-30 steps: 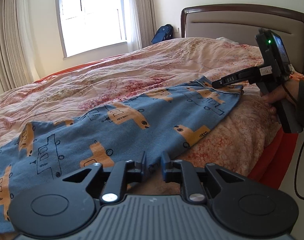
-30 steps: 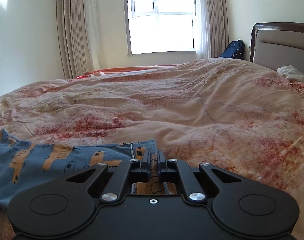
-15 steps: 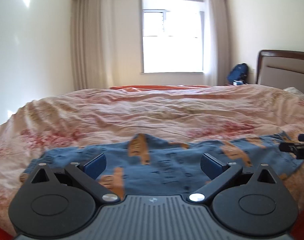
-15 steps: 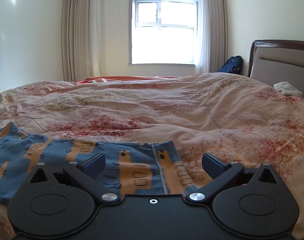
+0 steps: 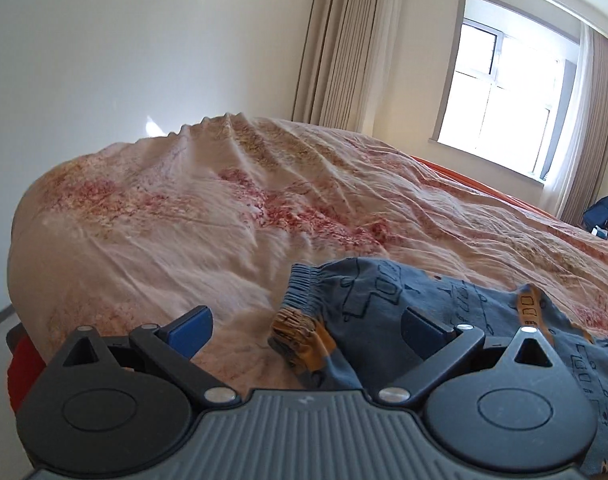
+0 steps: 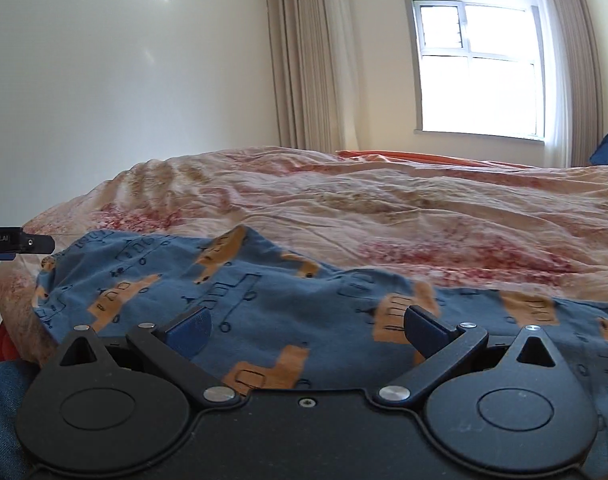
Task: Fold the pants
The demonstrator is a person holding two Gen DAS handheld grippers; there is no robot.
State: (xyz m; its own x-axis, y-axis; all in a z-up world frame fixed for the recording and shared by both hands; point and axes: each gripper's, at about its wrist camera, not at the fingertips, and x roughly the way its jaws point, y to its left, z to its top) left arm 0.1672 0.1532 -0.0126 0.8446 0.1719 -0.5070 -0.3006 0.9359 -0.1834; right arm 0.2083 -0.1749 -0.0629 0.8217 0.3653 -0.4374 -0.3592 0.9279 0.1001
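Blue pants [image 6: 264, 296] with orange vehicle prints lie spread along the near edge of the bed. In the left wrist view the ribbed cuff end of the pants [image 5: 304, 312] lies between the fingers of my left gripper [image 5: 305, 326], which is open and holds nothing. My right gripper [image 6: 305, 326] is open and empty, just above the middle of the pants. The tip of the left gripper [image 6: 20, 242] shows at the far left of the right wrist view, beside the pants' left end.
A pink floral quilt [image 5: 224, 208] covers the bed, over an orange sheet [image 6: 403, 156]. Behind are a window [image 6: 479, 68], curtains [image 6: 304, 60] and a blue backpack [image 5: 603, 216]. A white wall [image 5: 124, 48] stands to the left.
Both grippers opened and let go of the pants about a second ago. Both have since shifted left along the pants, the left one to the cuff end.
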